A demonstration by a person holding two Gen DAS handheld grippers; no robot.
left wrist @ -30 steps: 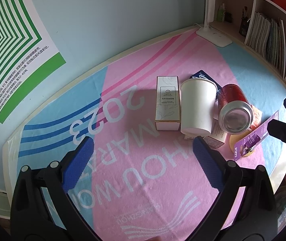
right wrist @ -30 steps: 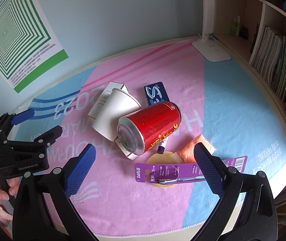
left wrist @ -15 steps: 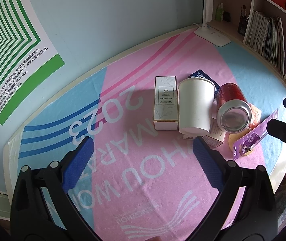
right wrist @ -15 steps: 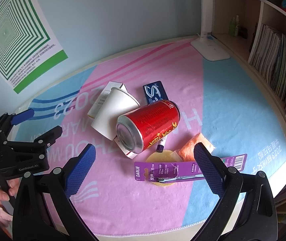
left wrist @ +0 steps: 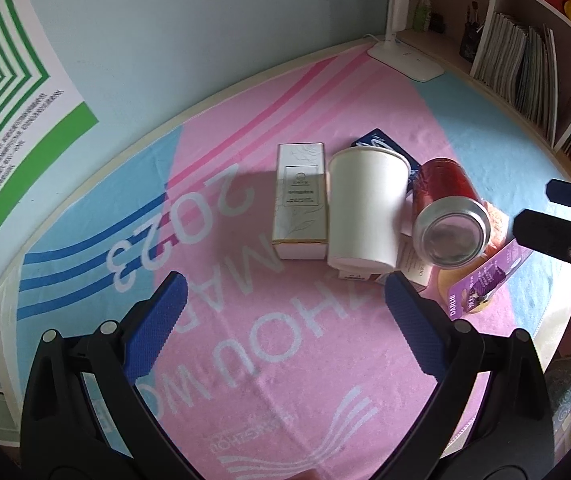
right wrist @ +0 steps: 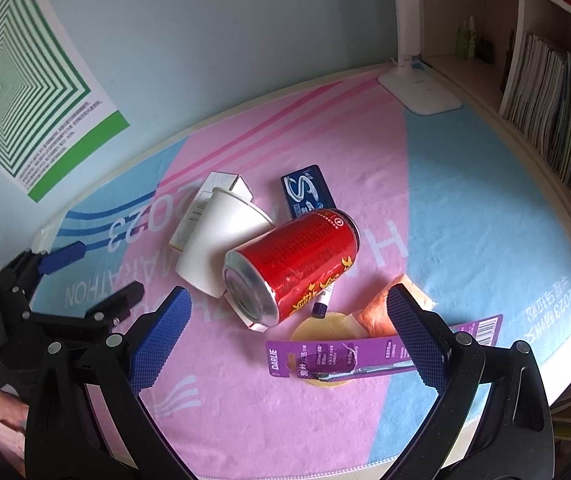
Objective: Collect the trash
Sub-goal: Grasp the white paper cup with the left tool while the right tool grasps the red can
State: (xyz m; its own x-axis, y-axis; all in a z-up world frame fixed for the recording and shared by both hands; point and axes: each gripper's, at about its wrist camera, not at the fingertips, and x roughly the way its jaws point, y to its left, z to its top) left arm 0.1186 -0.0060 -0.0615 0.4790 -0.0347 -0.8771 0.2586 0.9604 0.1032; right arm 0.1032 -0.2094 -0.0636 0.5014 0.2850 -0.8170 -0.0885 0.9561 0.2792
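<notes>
The trash is gathered in one cluster near the middle of the pink and blue towel [right wrist: 465, 208] that covers the table. A white carton [left wrist: 300, 204] is laid flat at the cluster's left, with a white paper cup [left wrist: 366, 208] on its side just beside it. A red can [right wrist: 297, 268] is tipped against the cup, its silver base turned toward the cameras, and it is propped on a small box [left wrist: 415, 270] partly hidden beneath. A blue gum pack [right wrist: 307, 196] is seen behind the can. In front of it a purple toothbrush card [right wrist: 365, 354] is laid across a round yellow pad [right wrist: 325, 328], with an orange wrapper [right wrist: 381, 312] touching the pad.

The left gripper [left wrist: 281, 300] is held wide apart above bare towel, just short of the cup and carton; nothing is held between its blue pads [left wrist: 157, 320]. The right gripper [right wrist: 287, 332] is likewise spread wide and empty, the can and toothbrush card being framed between its fingers.

Open towel is left to the left of the carton and on the blue stretch to the right. That side is bounded by a bookshelf [right wrist: 545, 80], and a white lamp base [right wrist: 421, 94] stands at the far edge by the wall.
</notes>
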